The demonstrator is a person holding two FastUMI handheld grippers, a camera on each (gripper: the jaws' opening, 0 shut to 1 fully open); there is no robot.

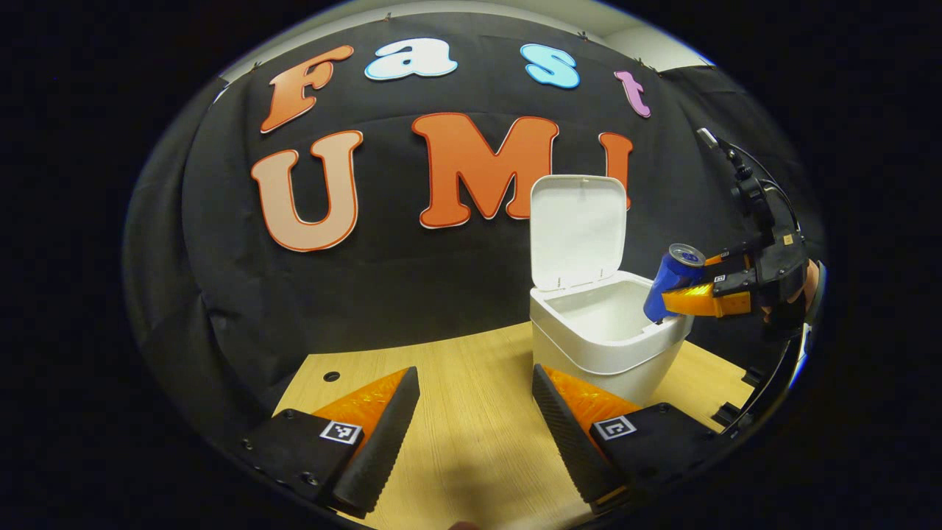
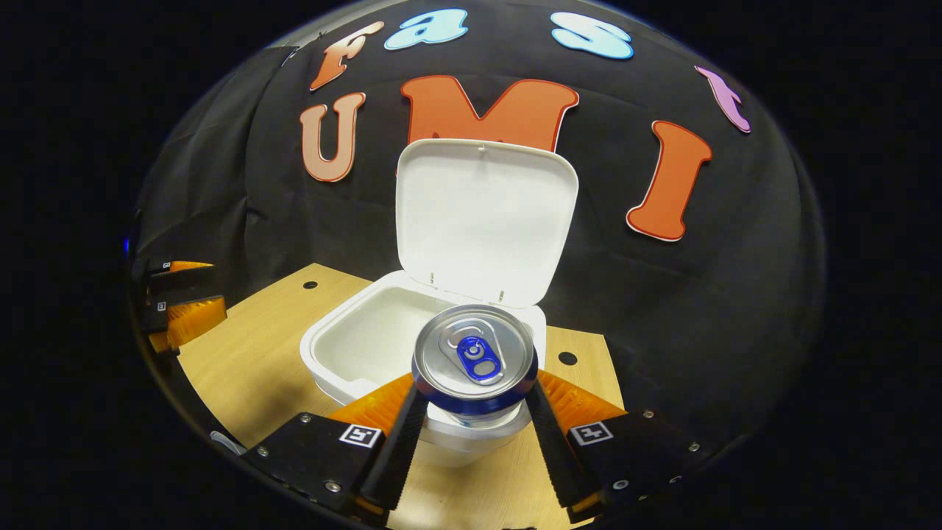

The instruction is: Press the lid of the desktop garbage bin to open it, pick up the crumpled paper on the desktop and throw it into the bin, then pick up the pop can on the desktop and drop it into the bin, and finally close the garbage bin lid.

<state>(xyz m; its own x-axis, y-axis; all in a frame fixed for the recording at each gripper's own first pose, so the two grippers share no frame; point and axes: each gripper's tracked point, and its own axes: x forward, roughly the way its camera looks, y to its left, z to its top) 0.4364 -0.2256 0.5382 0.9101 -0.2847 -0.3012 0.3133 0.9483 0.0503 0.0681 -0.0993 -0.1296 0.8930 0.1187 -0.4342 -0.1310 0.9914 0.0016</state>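
Right claw is clamped on both sides of the blue aluminium pop can, which I hold tilted at the near rim of the white plastic lidded desktop bin, lid up. Opening lies just ahead and below. Left claw hangs wide open, empty, over the wooden counter.

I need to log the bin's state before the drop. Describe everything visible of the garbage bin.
The garbage bin is a small white container, seemingly plastic, with rounded corners. It stands upright on the wooden table before the black cloth wall. Its hinged lid is swung up at the back, leaving the mouth open; the visible interior looks bare. The right gripper holds the pop can above its near rim; contact is unclear.
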